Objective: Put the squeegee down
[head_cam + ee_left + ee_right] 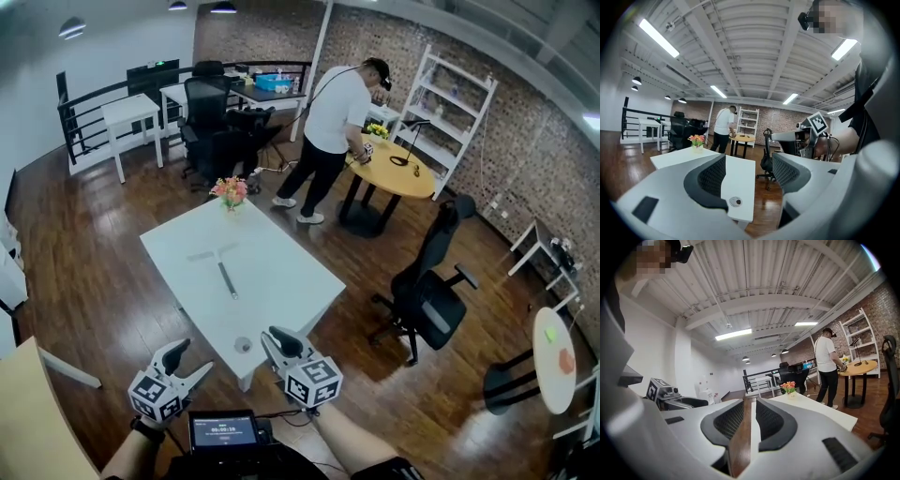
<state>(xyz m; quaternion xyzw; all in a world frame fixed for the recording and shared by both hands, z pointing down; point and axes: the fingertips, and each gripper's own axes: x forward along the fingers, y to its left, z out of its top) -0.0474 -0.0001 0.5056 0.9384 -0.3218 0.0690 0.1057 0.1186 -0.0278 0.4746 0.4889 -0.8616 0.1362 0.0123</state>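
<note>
The squeegee (225, 270) lies flat on the white table (281, 281), near its middle, its clear blade towards the far side and its dark handle pointing towards me. No gripper touches it. My left gripper (192, 358) is held low in front of the table's near corner, open and empty (749, 173). Beside it, my right gripper (275, 336) is shut with nothing between its pads (750, 401). Both are well short of the squeegee. In the two gripper views the table top is seen edge-on and the squeegee does not show.
A small round fitting (243, 345) sits at the table's near corner. A flower vase (231, 193) stands at the far corner. A black office chair (427, 291) is to the right, a person (328, 131) stands at a round wooden table (398, 173) beyond.
</note>
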